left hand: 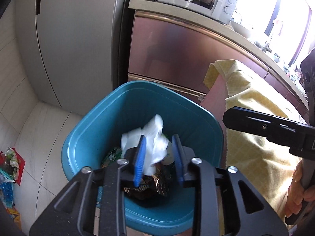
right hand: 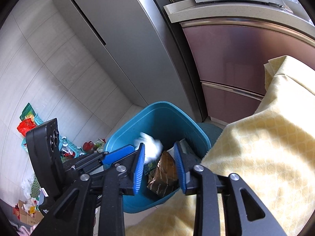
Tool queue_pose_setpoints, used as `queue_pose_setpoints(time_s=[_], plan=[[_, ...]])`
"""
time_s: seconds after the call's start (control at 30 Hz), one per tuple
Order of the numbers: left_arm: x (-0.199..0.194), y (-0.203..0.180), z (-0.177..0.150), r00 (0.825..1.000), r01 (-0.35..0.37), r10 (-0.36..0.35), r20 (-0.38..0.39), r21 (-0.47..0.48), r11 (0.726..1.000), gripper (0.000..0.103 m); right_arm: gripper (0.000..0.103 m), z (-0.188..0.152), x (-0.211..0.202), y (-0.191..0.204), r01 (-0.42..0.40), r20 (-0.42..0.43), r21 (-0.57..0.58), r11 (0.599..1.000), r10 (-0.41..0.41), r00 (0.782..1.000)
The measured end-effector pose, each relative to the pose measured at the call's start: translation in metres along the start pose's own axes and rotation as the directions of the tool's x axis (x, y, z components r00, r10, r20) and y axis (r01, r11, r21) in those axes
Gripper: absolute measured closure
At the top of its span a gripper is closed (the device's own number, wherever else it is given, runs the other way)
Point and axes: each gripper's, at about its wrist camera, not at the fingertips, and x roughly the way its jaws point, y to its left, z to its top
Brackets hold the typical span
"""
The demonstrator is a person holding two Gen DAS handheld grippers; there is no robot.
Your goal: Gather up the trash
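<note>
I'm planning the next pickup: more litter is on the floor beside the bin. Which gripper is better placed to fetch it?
Left, probably. The floor litter lies left of the blue bin, on the left gripper's side. The right gripper sits against the yellow cloth, farther from it. Both are open over the bin.

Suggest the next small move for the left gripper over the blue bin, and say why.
Probably lift the left gripper clear of the blue bin and head for the litter on the floor: its jaws stand apart, and the white tissue looks released above the wrappers inside.
</note>
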Motion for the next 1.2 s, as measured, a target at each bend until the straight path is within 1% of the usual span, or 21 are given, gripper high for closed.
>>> queue_pose_setpoints(time_s=[0.17,0.23,0.3,0.33,0.43,0.5,0.53,0.57,0.6,0.63,0.7,0.73,0.77,0.8,0.83,0.9,0.97,1.03,1.1,1.2], plan=[[-0.007,0.001,-0.002,1.000,0.005,-0.005,0.015,-0.007,1.000,0.070,0.068,-0.006,-0.006,-0.004,-0.007,0.010,0.000,1.000,0.007,1.000],[-0.014,0.000,-0.003,1.000,0.001,-0.001,0.029,-0.001,1.000,0.067,0.066,-0.005,-0.007,-0.007,-0.014,0.015,0.002,1.000,0.014,1.000],[-0.023,-0.002,-0.005,0.999,-0.006,0.006,0.047,0.001,1.000,0.059,0.064,-0.008,-0.012,-0.009,-0.017,0.027,0.004,1.000,0.017,0.999],[-0.029,-0.003,-0.007,0.998,-0.009,0.009,0.060,0.003,1.000,0.059,0.064,-0.009,-0.015,-0.009,-0.017,0.033,0.003,1.000,0.017,0.999],[-0.048,-0.006,-0.010,0.995,-0.011,0.010,0.098,0.009,1.000,0.057,0.058,-0.012,-0.024,-0.012,-0.019,0.054,0.002,1.000,0.019,0.998],[-0.061,-0.008,-0.013,0.992,-0.016,0.015,0.126,0.010,1.000,0.051,0.054,-0.016,-0.031,-0.013,-0.021,0.072,-0.005,1.000,0.021,0.997],[-0.068,-0.010,-0.015,0.990,-0.020,0.018,0.142,0.012,1.000,0.050,0.051,-0.018,-0.035,-0.013,-0.023,0.082,-0.010,1.000,0.024,0.996],[-0.075,-0.012,-0.018,0.987,-0.022,0.019,0.160,0.015,1.000,0.046,0.048,-0.022,-0.039,-0.014,-0.025,0.091,-0.017,1.000,0.027,0.996],[-0.082,-0.014,-0.020,0.984,-0.022,0.019,0.175,0.018,1.000,0.040,0.046,-0.025,-0.043,-0.014,-0.023,0.102,-0.020,1.000,0.025,0.994],[-0.089,-0.018,-0.023,0.981,-0.027,0.022,0.191,0.021,0.999,0.035,0.045,-0.028,-0.048,-0.014,-0.018,0.115,-0.025,1.000,0.021,0.993],[-0.102,-0.025,-0.031,0.975,-0.038,0.030,0.222,0.035,0.999,0.025,0.037,-0.036,-0.059,-0.013,-0.004,0.144,-0.036,0.999,0.009,0.990],[-0.108,-0.030,-0.035,0.971,-0.041,0.029,0.237,0.046,0.998,0.022,0.035,-0.039,-0.064,-0.013,0.006,0.158,-0.042,0.999,0.001,0.987],[-0.114,-0.034,-0.038,0.967,-0.049,0.033,0.254,0.055,0.997,0.016,0.031,-0.041,-0.069,-0.014,0.017,0.169,-0.047,0.999,-0.009,0.986],[-0.121,-0.040,-0.042,0.959,-0.061,0.042,0.279,0.063,0.996,0.006,0.026,-0.045,-0.075,-0.014,0.030,0.182,-0.052,0.998,-0.020,0.983],[-0.128,-0.045,-0.046,0.953,-0.068,0.044,0.301,0.070,0.995,0.005,0.025,-0.049,-0.082,-0.015,0.043,0.198,-0.056,0.998,-0.031,0.980],[-0.138,-0.054,-0.053,0.947,-0.064,0.034,0.319,0.085,0.994,0.005,0.023,-0.057,-0.095,-0.015,0.071,0.227,-0.066,0.995,-0.054,0.972],[-0.146,-0.062,-0.058,0.940,-0.071,0.037,0.339,0.089,0.993,0.005,0.017,-0.065,-0.108,-0.014,0.102,0.259,-0.072,0.992,-0.080,0.963],[-0.154,-0.072,-0.063,0.932,-0.082,0.043,0.359,0.094,0.992,0.005,0.016,-0.076,-0.122,-0.013,0.136,0.293,-0.082,0.987,-0.106,0.950],[-0.162,-0.082,-0.067,0.926,-0.085,0.042,0.375,0.099,0.991,0.005,0.010,-0.090,-0.138,-0.012,0.180,0.337,-0.082,0.980,-0.142,0.931],[-0.170,-0.098,-0.072,0.913,-0.089,0.036,0.406,0.112,0.990,0.005,0.007,-0.104,-0.154,-0.010,0.240,0.392,-0.070,0.968,-0.195,0.899]])
